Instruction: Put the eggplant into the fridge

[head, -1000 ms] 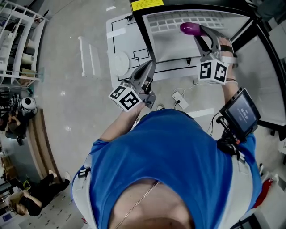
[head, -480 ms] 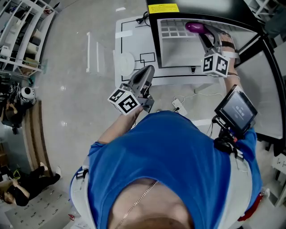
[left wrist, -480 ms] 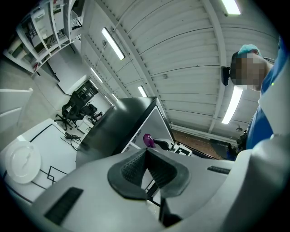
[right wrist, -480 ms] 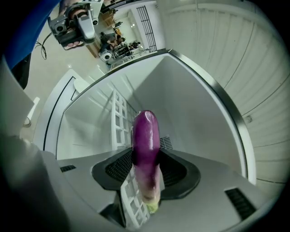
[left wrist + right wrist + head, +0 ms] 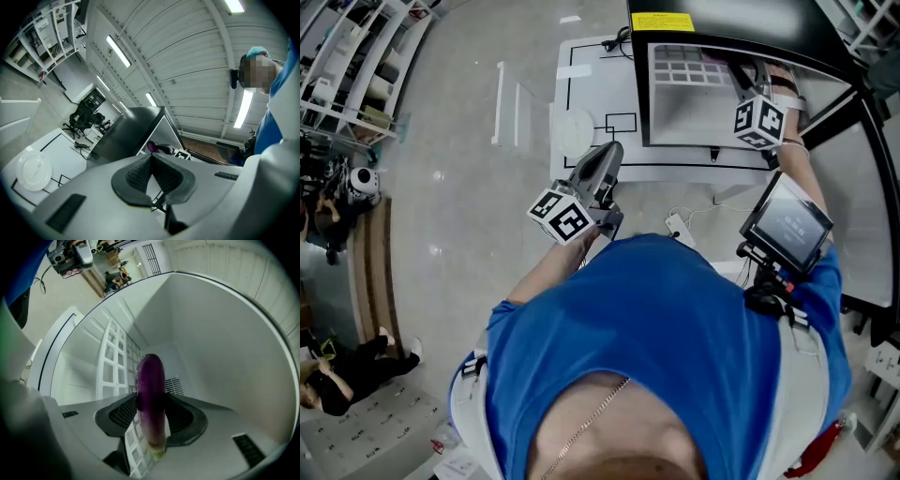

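Left gripper (image 5: 152,178) clenched on nothing, near, outside fridge (image 5: 225,333). Right gripper (image 5: 152,420) clamps eggplant (image 5: 151,380) deep inside fridge, by white rack (image 5: 112,364). Placing step; next probably lower, then release.

A lab hall: shelving racks (image 5: 347,66), strip lights (image 5: 118,50), office chairs (image 5: 80,115).

white top (image 5: 586,89) w/ black lines carries a round white plate (image 5: 572,127) & the open fridge (image 5: 727,26).
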The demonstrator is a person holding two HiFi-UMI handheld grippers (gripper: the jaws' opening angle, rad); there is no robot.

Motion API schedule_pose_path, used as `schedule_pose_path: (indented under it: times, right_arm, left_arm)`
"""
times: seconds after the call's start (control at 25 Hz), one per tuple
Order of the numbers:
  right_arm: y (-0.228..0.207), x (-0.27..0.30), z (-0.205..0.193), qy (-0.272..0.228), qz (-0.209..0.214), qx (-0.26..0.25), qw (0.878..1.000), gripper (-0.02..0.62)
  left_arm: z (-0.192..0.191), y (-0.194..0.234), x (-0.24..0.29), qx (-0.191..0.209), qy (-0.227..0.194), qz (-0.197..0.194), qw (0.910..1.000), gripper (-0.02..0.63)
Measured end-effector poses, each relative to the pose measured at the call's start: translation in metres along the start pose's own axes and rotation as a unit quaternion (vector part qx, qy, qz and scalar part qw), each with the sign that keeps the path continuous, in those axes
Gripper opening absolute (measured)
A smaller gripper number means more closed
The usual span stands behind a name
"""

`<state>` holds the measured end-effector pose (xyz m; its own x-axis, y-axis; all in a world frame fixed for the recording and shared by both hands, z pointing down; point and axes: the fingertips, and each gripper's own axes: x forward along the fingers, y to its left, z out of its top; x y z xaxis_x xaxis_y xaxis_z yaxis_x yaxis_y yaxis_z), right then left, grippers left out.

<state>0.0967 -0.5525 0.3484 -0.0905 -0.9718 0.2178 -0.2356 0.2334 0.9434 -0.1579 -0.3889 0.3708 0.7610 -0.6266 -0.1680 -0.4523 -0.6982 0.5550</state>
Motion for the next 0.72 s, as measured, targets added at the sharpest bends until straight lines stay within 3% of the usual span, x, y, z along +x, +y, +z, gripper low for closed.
schedule_pose_path:
  times: [0.44, 0.72]
  right_arm:
    - [-0.002, 0.035, -0.011, 0.01, 0.026, -0.004, 1.0, 0.192]
    - [-0.003, 0.033, -0.008, -0.008, 0.032, 0.024, 0.999, 0.192]
  left_arm:
    - [0.008, 0.003, -0.016, 0.007, -0.024, 0.024, 0.9994, 0.008]
    - [0.006, 0.001, -0.024, 0.003, -0.032, 0.038, 0.9987, 0.008]
